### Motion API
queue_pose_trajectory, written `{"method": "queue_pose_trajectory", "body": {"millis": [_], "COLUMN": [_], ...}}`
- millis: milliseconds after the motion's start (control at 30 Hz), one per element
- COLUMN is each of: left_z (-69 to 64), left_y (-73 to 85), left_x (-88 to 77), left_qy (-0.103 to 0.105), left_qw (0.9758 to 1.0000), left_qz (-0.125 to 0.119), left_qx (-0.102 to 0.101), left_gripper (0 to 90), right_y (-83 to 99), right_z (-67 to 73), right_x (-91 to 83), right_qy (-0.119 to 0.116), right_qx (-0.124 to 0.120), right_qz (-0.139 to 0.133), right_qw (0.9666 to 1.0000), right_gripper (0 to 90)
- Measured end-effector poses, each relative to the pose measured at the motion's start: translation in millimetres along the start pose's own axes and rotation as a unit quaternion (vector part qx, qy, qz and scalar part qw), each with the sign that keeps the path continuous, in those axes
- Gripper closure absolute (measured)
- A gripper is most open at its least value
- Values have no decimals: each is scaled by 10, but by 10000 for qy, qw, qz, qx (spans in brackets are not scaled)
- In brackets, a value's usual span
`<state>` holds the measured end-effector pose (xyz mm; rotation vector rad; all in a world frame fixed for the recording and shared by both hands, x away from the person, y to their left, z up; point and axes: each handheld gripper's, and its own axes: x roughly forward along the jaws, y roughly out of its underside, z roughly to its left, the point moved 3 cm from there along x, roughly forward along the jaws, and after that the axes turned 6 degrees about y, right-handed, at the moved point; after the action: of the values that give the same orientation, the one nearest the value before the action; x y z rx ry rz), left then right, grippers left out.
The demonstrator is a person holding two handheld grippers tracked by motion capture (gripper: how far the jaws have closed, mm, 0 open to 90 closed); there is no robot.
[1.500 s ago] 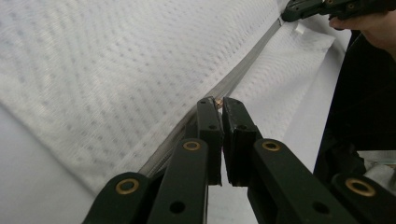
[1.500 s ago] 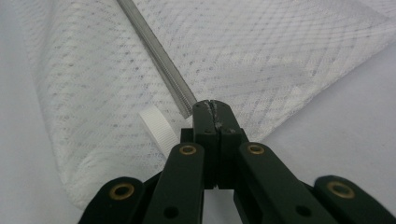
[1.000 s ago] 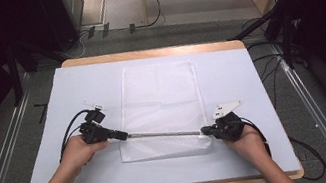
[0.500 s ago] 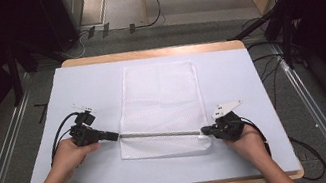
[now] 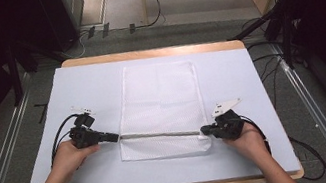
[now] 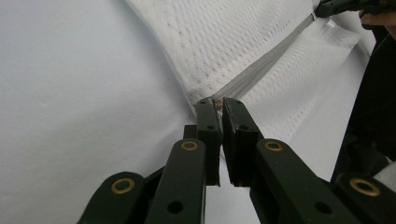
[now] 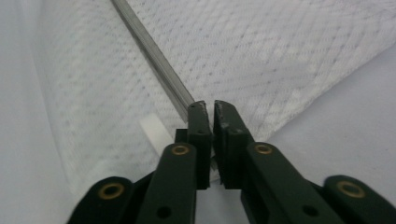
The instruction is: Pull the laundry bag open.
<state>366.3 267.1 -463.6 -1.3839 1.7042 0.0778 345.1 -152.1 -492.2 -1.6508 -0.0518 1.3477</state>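
White mesh cloth bag (image 5: 161,107), grey zipper tape (image 5: 158,134), matt pale table cover (image 5: 83,85), wooden table edge (image 5: 144,53)

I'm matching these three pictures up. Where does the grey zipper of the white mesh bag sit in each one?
High view: the zipper runs level across the mesh bag's near end, between both grippers.
Left gripper view: it slants from the left gripper to the upper right.
Right gripper view: it slants from the right gripper to the top left.
Shared landmark: the zipper's ends, one at each gripper.
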Motion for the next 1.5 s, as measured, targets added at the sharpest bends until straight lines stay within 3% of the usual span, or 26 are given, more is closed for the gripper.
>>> {"method": "queue_pose_trajectory", "body": {"millis": [100,300,433,567,667,967,1000,1200,1500], "left_z": [9,44,68,93,112,180,197,268,354], "left_y": [0,-4,-4,-1,-2,3,8,21,34], "left_x": [-41,-113,-178,-219,-252,-339,-359,-400,-462], "left_qy": [-66,-373,-596,-898,-1015,-1357,-1447,-1597,-1774], "left_qw": [9999,9985,9965,9938,9921,9868,9851,9828,9793], "left_qz": [-146,-362,-540,-571,-648,-768,-792,-835,-907], "left_qx": [60,159,208,316,356,428,477,406,346], "left_gripper": [741,650,589,537,498,445,446,436,382], "right_y": [-16,-58,-71,-73,-67,-26,-20,14,40], "right_z": [-16,-85,-135,-196,-246,-395,-416,-503,-559], "right_x": [-15,-90,-133,-167,-191,-230,-238,-258,-247], "right_qy": [-36,-29,27,81,129,416,479,654,752], "right_qx": [91,385,491,612,724,941,984,1166,1269], "right_qz": [-59,-322,-469,-589,-671,-914,-930,-1005,-969], "right_qw": [9999,9987,9977,9963,9950,9905,9896,9859,9843], "right_gripper": [817,747,699,637,585,425,414,390,384]}}
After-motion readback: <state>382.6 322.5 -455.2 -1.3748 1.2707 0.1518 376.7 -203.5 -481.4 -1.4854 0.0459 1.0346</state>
